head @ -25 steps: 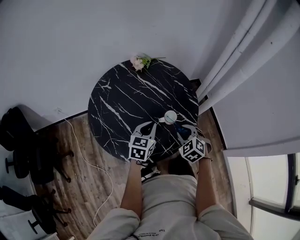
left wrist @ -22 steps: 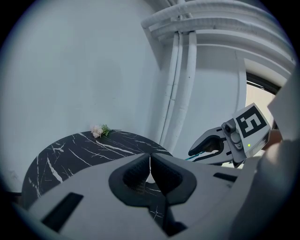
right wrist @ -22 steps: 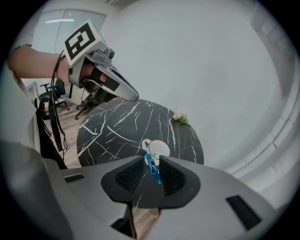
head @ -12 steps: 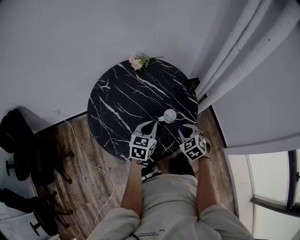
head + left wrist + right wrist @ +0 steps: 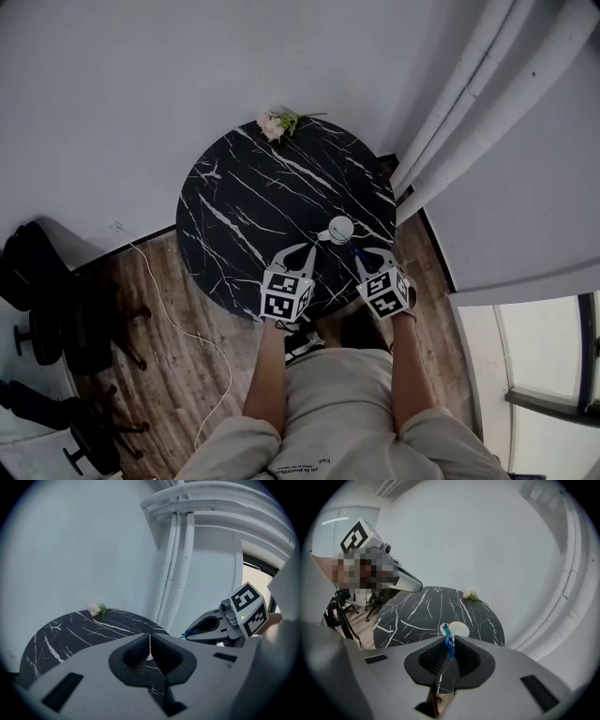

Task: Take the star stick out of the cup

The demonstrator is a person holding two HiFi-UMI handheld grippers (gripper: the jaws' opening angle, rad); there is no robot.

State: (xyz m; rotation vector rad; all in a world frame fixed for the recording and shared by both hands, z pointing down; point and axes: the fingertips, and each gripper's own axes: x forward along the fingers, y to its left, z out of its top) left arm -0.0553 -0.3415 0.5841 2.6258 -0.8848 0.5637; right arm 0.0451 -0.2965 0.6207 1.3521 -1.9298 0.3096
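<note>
- I am working over the round black table [image 5: 244, 206], which is filling the middle of the head view and giving me a surface to set things on.
- I am keeping my left gripper [image 5: 149, 646] clenched on nothing at centre bottom, parked clear of the cup so it is not blocking the lift.
- I am holding my right gripper [image 5: 450, 648] just right of it, gripping the stick.
- The white cup [image 5: 340, 229] is standing upright just above both grippers, near the table's lower right edge, within easy reach.
- Flowers [image 5: 277, 123] are lying at the table's top edge, well apart.
- The blue stick [image 5: 448, 641] is sitting between my right jaws, seemingly out of the cup already.
</note>
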